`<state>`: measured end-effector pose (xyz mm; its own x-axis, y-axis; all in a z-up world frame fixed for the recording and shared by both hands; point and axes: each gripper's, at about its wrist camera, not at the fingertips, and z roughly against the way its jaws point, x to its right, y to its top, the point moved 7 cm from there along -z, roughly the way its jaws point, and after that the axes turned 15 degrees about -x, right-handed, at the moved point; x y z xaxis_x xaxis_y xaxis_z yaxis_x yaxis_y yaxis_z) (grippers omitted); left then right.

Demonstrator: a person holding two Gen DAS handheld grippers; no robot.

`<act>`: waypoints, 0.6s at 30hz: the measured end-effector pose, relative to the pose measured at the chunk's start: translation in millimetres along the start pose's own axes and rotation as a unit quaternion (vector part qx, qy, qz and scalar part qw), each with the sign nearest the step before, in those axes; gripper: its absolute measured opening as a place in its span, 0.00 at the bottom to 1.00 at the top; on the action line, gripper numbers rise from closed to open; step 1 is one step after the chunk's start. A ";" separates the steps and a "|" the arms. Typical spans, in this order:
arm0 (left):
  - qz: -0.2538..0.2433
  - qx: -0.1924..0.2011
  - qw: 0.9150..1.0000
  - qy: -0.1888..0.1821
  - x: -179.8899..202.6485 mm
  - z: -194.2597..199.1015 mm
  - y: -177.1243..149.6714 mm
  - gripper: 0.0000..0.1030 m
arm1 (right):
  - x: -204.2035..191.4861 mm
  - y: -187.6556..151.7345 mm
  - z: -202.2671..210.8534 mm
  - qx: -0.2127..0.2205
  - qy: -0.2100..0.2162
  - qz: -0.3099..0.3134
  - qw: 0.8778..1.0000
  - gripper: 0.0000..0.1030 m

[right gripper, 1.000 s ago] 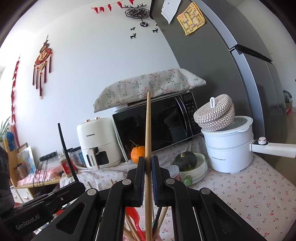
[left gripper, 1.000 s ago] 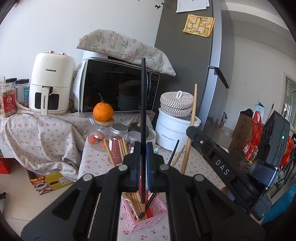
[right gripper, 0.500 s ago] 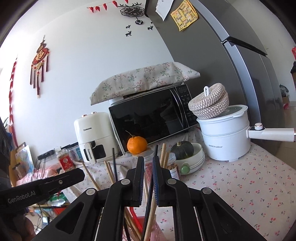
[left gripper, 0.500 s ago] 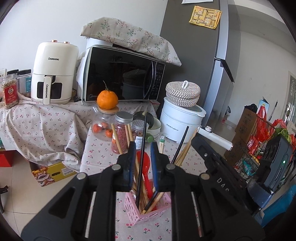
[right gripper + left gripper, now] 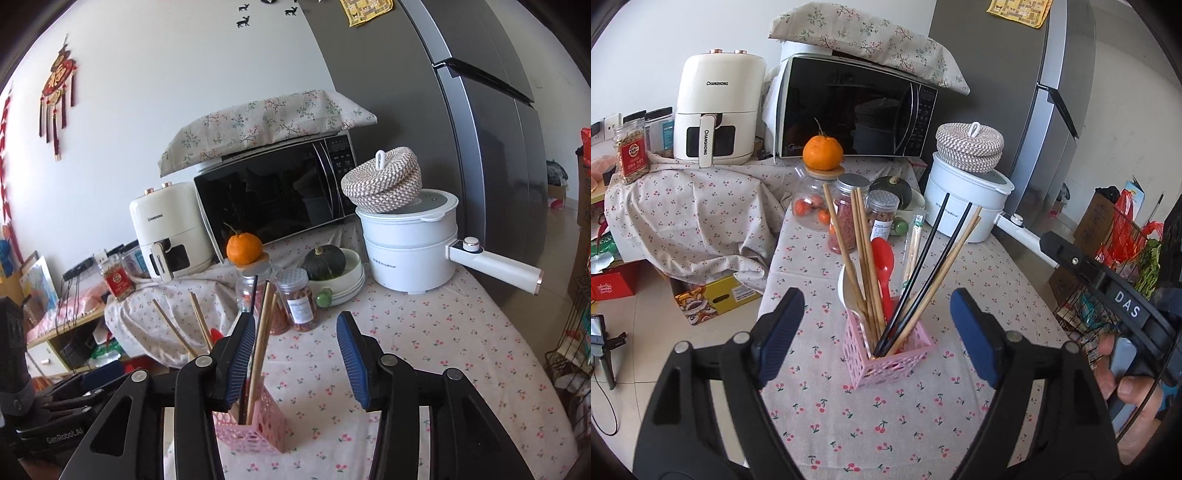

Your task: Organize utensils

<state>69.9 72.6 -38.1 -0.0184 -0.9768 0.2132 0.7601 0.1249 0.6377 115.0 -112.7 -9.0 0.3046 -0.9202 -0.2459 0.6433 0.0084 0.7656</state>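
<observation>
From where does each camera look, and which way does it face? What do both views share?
Left wrist: on the left gripper, looking down at the pink basket on the table; open jaws, the right gripper and a hand show.
Right wrist: on the right gripper, facing the microwave; open jaws show.
Shared: basket, chopsticks, orange.

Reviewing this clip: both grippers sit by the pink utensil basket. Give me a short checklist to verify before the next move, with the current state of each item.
1. Left gripper open and empty: ok.
2. Right gripper open and empty: ok.
3. Pink utensil basket upright on the cherry-print tablecloth: ok.
4. Black chopsticks, wooden chopsticks and red spoon standing in the basket: ok.
5. Right gripper clear of the chopsticks: cannot tell; its left pad overlaps them in its view.
6. Any utensils left to sort: cannot tell; the wrapped chopsticks may be in the basket or behind it.
</observation>
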 end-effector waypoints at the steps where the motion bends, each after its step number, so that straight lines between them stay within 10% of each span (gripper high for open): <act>1: 0.003 -0.007 1.000 0.000 0.6 0.4 -3.1 0.85 | 3.3 -3.2 4.5 -0.007 -0.006 0.004 1.000 0.59; 10: 0.034 -0.057 0.997 0.036 9.3 2.8 -27.2 0.99 | 27.0 -33.4 37.9 -0.067 -0.058 0.023 0.996 1.00; 18: 0.026 -0.069 0.994 0.082 26.4 9.1 -41.9 0.99 | 34.5 -51.3 53.8 -0.103 -0.082 0.036 0.991 1.00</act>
<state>31.7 43.2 -52.4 0.1201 -0.9863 0.1128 0.8398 0.1616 0.5184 54.7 -165.9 -24.7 0.2476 -0.9653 -0.0826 0.7593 0.1404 0.6354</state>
